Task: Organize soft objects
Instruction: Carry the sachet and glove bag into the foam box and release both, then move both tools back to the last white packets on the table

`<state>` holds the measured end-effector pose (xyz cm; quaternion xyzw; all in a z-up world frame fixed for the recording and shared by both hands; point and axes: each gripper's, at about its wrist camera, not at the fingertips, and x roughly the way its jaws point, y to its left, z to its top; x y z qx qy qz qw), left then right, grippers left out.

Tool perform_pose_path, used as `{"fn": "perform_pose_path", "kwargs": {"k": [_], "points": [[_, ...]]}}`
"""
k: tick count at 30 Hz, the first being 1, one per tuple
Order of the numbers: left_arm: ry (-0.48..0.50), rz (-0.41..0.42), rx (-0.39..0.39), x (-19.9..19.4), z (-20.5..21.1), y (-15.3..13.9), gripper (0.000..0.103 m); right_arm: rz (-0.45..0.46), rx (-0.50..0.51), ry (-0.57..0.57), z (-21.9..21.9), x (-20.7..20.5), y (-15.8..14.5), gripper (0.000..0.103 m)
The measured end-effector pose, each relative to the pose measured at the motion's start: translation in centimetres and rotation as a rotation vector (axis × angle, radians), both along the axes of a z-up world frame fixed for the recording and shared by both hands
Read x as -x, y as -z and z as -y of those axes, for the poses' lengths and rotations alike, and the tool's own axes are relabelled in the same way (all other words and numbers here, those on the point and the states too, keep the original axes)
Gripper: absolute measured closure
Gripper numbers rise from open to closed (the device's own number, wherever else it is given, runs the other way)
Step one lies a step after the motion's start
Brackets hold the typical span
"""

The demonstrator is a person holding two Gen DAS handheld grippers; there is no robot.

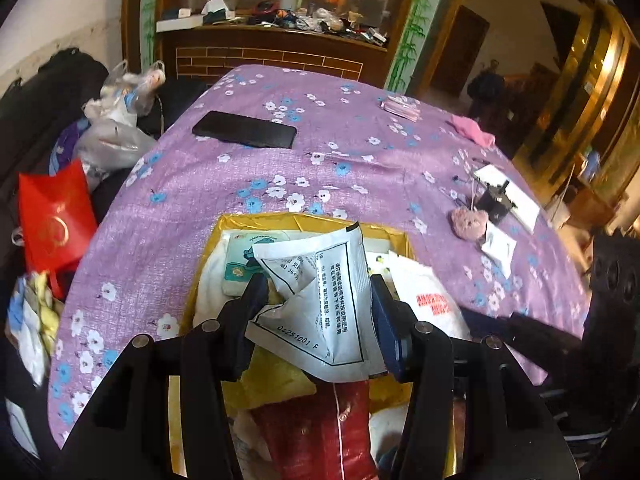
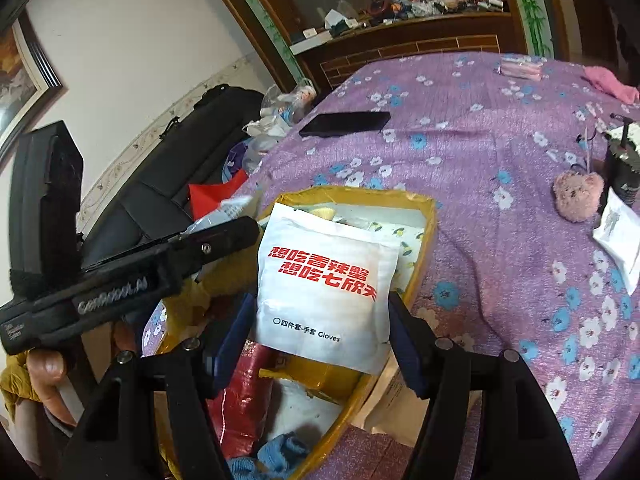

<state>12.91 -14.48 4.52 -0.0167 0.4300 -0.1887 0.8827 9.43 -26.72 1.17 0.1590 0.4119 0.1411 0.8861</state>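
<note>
Evidently both hands are working over the yellow box [image 1: 394, 236], which sits at the near edge of the purple flowered tablecloth [image 1: 360, 160] and serves as the collecting place for soft things. Between the fingers of the left gripper [image 1: 320, 300] hangs a crumpled white sachet [image 1: 320, 300] printed with black text; the jaws stand apart with its edges at the pads, and whether they press on it cannot be told, so it looks on the point of dropping into the box. The right gripper [image 2: 320, 320] is likewise spread, its 2 fingers flanking a white gloves packet [image 2: 324, 280] with red lettering that lies across the box's contents; the pads sit just beside its edges without visibly squeezing it, which suits a packet just laid down. Both packets are light and floppy, so a loose wide hold over the opening is a sensible way to let them settle flat. Already inside are a red pouch [image 1: 320, 432], a white pack with a teal drawing [image 1: 248, 260] at the far left of the box, and something blue and knitted [image 2: 276, 460] at the near end. Well to the right on the cloth a pink plush bear [image 1: 469, 222] lies loose beside a small black device [image 1: 496, 200], and a pink cloth [image 1: 472, 130] rests at the far right; these are probably yet to be gathered. A black phone [image 1: 245, 130] lies far left, and being hard it likely stays out.
</note>
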Motion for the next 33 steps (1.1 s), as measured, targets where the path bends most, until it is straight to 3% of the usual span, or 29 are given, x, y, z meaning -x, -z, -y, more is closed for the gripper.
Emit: {"fn": "perform_pose_path", "kwargs": {"k": [4, 7, 9, 10, 13, 16, 21, 24, 28, 33], "points": [[0.007, 0.015, 0.078, 1.4, -1.3, -0.4, 0.050, -0.020, -0.021, -0.021, 0.2, -0.4, 0.4, 0.035], [-0.024, 0.020, 0.111, 2.0, -2.1, -0.6, 0.050, -0.020, 0.061, -0.042, -0.9, -0.6, 0.5, 0.034], [-0.007, 0.037, 0.145, 2.8, -2.2, -1.0, 0.042, 0.009, 0.016, -0.060, -0.5, 0.1, 0.0, 0.034], [-0.008, 0.040, 0.157, 2.9, -2.1, -1.0, 0.031, 0.021, -0.009, -0.055, -0.1, 0.3, -0.1, 0.033], [-0.046, 0.010, 0.146, 2.8, -1.5, -0.7, 0.030, 0.028, -0.019, -0.055, 0.3, 0.6, -0.6, 0.030], [-0.026, 0.055, 0.208, 4.5, -0.7, -1.8, 0.030, 0.056, -0.034, -0.040, 1.9, 2.4, -1.5, 0.030], [0.014, 0.104, 0.186, 7.0, 2.5, -3.4, 0.030, 0.045, -0.127, 0.050, 9.8, 6.6, -2.0, 0.030], [0.101, 0.078, 0.196, 7.2, 5.6, -3.8, 0.030, 0.030, -0.087, 0.138, 15.1, 7.1, -2.0, 0.030], [0.179, 0.018, 0.104, 6.8, 10.2, -2.1, 0.030, -0.038, 0.036, 0.209, 20.1, 4.0, -1.6, 0.029], [0.203, -0.028, 0.062, 7.7, 11.4, 0.1, 0.030, -0.130, 0.129, 0.217, 22.6, -2.4, 1.2, 0.029]]}}
